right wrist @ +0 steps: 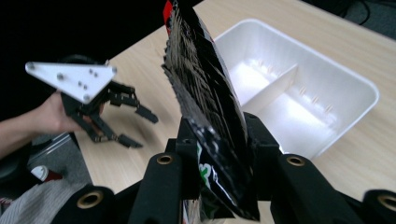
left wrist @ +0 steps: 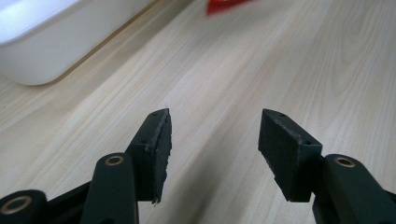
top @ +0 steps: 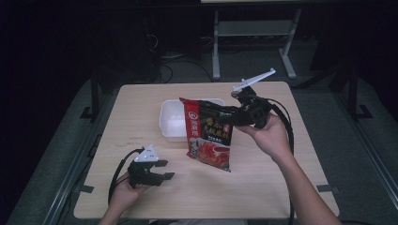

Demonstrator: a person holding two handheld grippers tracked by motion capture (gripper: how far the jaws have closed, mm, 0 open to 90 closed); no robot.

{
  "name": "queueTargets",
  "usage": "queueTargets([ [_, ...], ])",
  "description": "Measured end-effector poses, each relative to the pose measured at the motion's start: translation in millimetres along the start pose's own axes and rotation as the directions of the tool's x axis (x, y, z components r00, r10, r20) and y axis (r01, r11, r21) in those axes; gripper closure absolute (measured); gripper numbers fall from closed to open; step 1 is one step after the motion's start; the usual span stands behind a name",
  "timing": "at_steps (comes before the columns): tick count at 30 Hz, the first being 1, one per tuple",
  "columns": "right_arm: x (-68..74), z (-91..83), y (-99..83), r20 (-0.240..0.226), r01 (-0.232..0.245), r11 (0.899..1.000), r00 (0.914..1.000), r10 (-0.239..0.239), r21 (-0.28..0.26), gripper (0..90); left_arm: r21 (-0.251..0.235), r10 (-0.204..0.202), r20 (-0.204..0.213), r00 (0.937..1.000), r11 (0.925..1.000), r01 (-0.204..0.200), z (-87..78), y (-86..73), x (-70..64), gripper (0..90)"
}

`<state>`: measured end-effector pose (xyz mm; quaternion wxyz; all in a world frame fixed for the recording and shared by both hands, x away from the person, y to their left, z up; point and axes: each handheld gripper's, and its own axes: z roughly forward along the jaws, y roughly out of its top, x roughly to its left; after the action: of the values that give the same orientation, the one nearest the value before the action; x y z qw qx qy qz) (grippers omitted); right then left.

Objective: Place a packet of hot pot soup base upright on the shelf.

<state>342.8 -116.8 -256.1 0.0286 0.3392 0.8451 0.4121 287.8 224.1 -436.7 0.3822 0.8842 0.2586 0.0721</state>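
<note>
A red and black snack bag (top: 209,133) hangs upright above the table, its top corner pinched by my right gripper (top: 240,114). In the right gripper view the bag (right wrist: 205,98) runs edge-on between the two black jaws, which are shut on it. Behind the bag sits a white divided tray (top: 170,123), seen empty in the right gripper view (right wrist: 322,135). My left gripper (top: 165,170) rests low near the table's front left, open, with nothing between its fingers (left wrist: 156,144). The left gripper also appears at the left of the right gripper view (right wrist: 133,126).
The light wooden table (top: 263,187) has bare room at its front and right. A corner of the tray (left wrist: 56,51) and a red bag edge (left wrist: 224,5) show in the left gripper view. Dark floor and a desk frame (top: 253,42) lie beyond the table.
</note>
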Motion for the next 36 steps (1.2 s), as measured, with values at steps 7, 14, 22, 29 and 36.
queueTargets([
  [7,1.0,7.5,25.8,0.021,-0.002,1.0,0.9998,0.003,-0.017,70.9,-0.005,-0.006,0.011,0.9999,1.0,0.006,-1.3,-0.3,-1.2,42.4],
  [14,-1.8,15.3,45.4,0.04,-0.007,1.0,0.9992,0.009,-0.029,71.0,-0.026,-0.034,0.028,0.999,0.9991,0.034,-4.4,7.1,-0.8,41.8],
  [22,-7.4,22.3,63.7,0.048,-0.024,0.998,0.9985,0.027,-0.059,70.9,-0.027,-0.005,0.003,1.0,0.9996,0.005,-14.5,13.0,-1.7,40.6],
  [29,-7.8,31.1,82.5,0.072,-0.025,0.997,0.9969,0.03,-0.074,70.9,0.004,-0.006,-0.028,0.9996,1.0,0.006,-21.4,-1.8,3.7,40.2],
  [36,-10.1,44.2,98.8,0.105,-0.037,0.996,0.9935,0.045,-0.075,70.9,-0.017,-0.023,-0.033,0.9992,0.9996,0.023,-25.8,-11.7,8.6,39.9],
])
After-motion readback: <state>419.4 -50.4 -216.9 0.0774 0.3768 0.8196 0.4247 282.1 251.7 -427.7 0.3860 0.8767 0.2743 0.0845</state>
